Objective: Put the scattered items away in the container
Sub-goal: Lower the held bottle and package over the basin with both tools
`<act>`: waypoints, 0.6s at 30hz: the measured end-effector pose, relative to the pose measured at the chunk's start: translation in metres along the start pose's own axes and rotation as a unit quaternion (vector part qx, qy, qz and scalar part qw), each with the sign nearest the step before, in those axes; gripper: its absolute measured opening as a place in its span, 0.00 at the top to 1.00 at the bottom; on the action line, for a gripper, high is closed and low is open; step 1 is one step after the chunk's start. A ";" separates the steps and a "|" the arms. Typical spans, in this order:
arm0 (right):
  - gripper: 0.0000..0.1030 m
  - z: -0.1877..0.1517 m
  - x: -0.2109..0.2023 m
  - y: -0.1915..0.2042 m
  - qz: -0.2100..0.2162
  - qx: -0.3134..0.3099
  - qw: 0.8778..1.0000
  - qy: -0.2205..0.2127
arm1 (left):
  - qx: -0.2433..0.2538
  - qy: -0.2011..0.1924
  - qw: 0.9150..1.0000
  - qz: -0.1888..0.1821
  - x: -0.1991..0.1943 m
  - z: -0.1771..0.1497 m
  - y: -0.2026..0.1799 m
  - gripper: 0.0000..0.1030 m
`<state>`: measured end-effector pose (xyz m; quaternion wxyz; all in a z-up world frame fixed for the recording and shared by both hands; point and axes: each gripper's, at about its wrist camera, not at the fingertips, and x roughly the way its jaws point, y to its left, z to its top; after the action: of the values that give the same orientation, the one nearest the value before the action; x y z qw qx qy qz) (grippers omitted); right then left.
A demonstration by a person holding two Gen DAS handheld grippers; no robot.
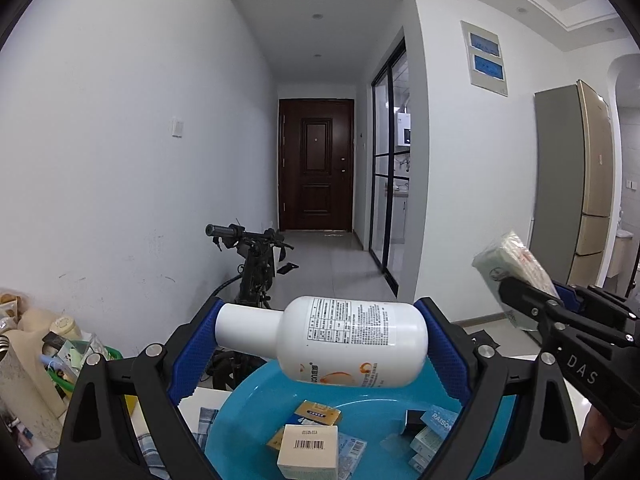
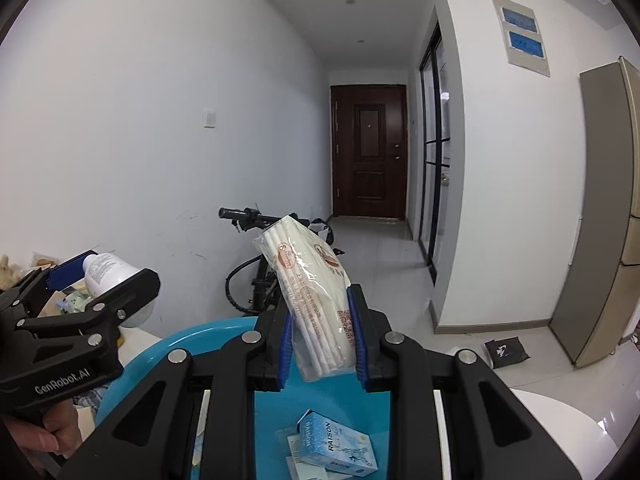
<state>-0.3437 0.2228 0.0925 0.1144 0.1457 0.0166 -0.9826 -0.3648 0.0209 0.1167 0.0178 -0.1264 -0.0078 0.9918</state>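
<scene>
My left gripper (image 1: pixel 320 334) is shut on a white plastic bottle (image 1: pixel 344 340), held sideways above the blue basin (image 1: pixel 248 404). My right gripper (image 2: pixel 320 344) is shut on a clear packet of white sticks (image 2: pixel 316 300), held upright above the same basin (image 2: pixel 180 344). Several small boxes lie in the basin, among them a cream barcode box (image 1: pixel 308 450) and a blue Raison box (image 2: pixel 336 446). The right gripper with its packet (image 1: pixel 516 268) shows at the right of the left wrist view. The left gripper with the bottle (image 2: pixel 112 272) shows at the left of the right wrist view.
A pile of bags and packets (image 1: pixel 44 360) lies at the left. A black bicycle (image 1: pixel 256 264) leans on the wall behind the basin. A white table surface (image 2: pixel 560 424) lies at the right. A fridge (image 1: pixel 576 184) stands at the far right.
</scene>
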 end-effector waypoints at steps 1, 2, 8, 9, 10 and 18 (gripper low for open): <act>0.77 0.000 -0.001 -0.001 0.000 0.001 1.000 -0.001 | 0.000 0.002 1.000 0.000 0.001 0.001 0.001 0.07; 0.77 0.001 -0.002 -0.002 0.001 0.003 1.000 -0.002 | 0.000 0.004 1.000 0.000 0.001 0.001 0.001 0.07; 0.78 -0.003 0.008 -0.007 -0.001 0.005 1.000 0.028 | -0.003 0.044 0.999 0.002 0.014 0.002 0.008 0.07; 0.78 -0.004 0.012 -0.007 0.000 0.005 0.999 0.038 | -0.003 0.056 0.998 0.005 0.018 0.002 0.009 0.07; 0.77 -0.006 0.016 -0.007 0.000 0.004 0.999 0.054 | -0.001 0.072 0.997 0.009 0.022 0.000 0.010 0.07; 0.78 -0.020 0.044 -0.011 0.010 0.001 0.990 0.140 | -0.014 0.161 0.987 -0.015 0.053 -0.015 0.019 0.08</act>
<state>-0.3817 0.2252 0.0609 0.1207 0.2817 0.0299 -0.9514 -0.4133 0.0045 0.0886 0.0321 -0.2845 -0.0209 0.9579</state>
